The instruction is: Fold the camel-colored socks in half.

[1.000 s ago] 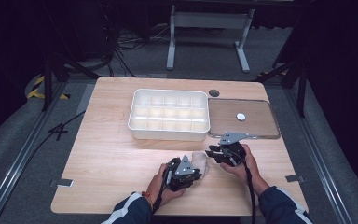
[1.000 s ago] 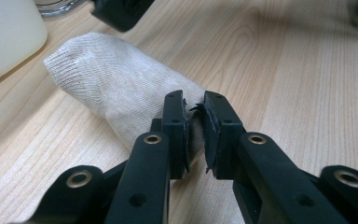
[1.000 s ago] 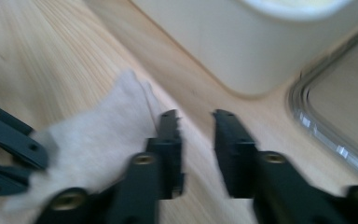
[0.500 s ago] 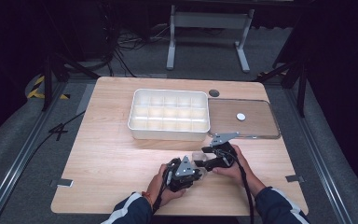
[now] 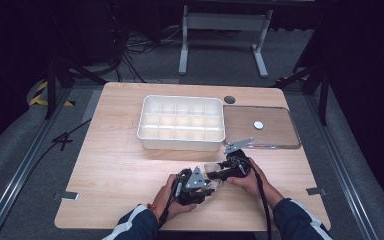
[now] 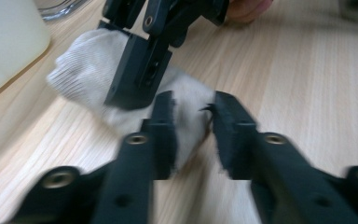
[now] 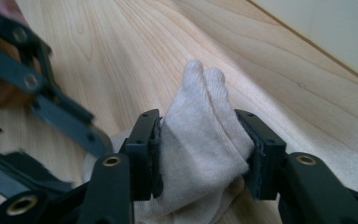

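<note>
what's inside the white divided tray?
Nothing that I can see in the high view: the white divided tray shows bare compartments. Its near wall hides part of the front row's floor. The sock lies on the table, outside it.

sock: soft white cloth, finely ribbed knit, matt, slightly fuzzy.
desk: pale wood, lengthwise grain seen, smooth, with a faint satin sheen.
tray: white plastic, smooth, semi-gloss, moulded into compartments.
lid: clear plastic, glossy; the wood grain is seen through it.
left hand-held gripper: black matt plastic; pads look rough and frayed at the edges; metal rivets are set in the links.
right hand-held gripper: same black matt plastic, brass-toned rivets, pads dull and grainy.
plate: grey metal, flat, dull finish.
floor: grey carpet, coarse, matt.
</note>
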